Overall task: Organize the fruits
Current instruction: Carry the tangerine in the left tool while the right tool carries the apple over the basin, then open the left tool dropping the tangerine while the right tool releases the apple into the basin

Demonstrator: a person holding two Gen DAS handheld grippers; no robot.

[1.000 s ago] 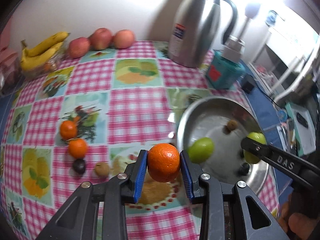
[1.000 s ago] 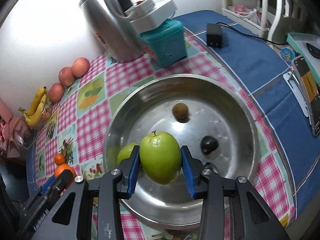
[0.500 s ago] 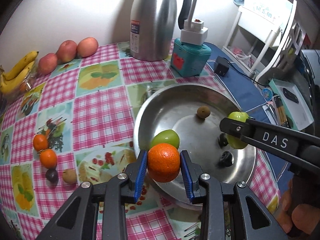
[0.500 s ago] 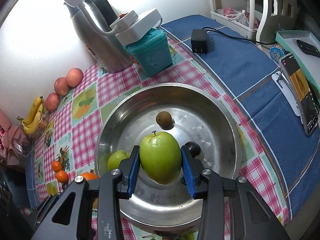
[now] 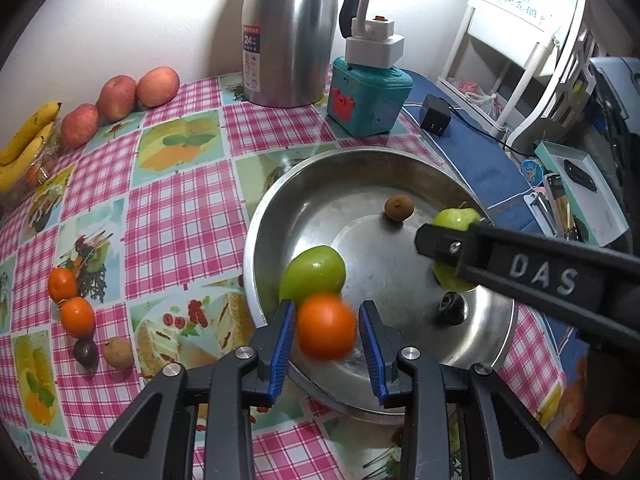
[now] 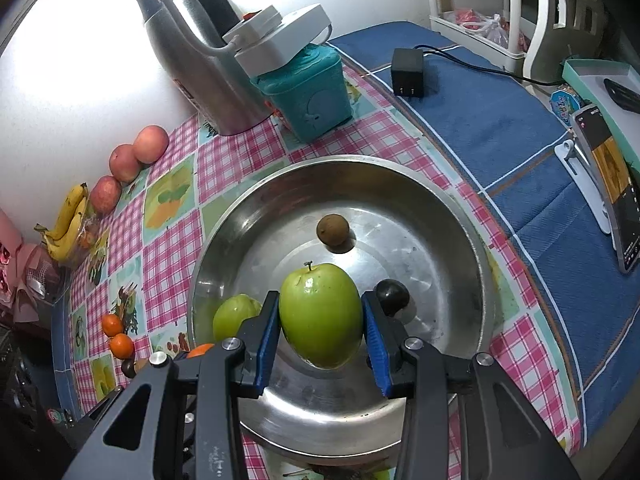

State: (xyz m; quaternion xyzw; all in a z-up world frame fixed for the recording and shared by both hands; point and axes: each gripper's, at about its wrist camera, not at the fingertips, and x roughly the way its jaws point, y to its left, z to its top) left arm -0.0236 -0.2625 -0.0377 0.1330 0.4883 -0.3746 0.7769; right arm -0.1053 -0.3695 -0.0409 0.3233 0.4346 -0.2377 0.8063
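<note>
My left gripper [image 5: 327, 332] is shut on an orange [image 5: 326, 326], which looks blurred between the blue pads. It hangs over the near left rim of the steel bowl [image 5: 256, 216]. My right gripper [image 6: 320, 332] is shut on a green apple [image 6: 320, 320] above the bowl's [image 6: 200, 276] middle; the left wrist view shows it from the side. A second green apple [image 5: 314, 272] lies in the bowl, just beyond the orange. A small brown fruit [image 5: 398, 208] and a small dark fruit [image 5: 452, 308] also lie in the bowl.
Left of the bowl lie two tangerines [image 5: 70, 300], a dark fruit [image 5: 85, 352] and a brown fruit [image 5: 118, 352]. Three red apples [image 5: 118, 96] and bananas [image 5: 24, 148] line the wall. A steel jug [image 5: 286, 40], teal box [image 5: 368, 96] and charger [image 5: 434, 114] stand behind.
My left gripper has carried the orange rightwards, from the checked cloth to over the bowl's rim, and the orange now looks blurred. The right gripper still holds its apple over the bowl.
</note>
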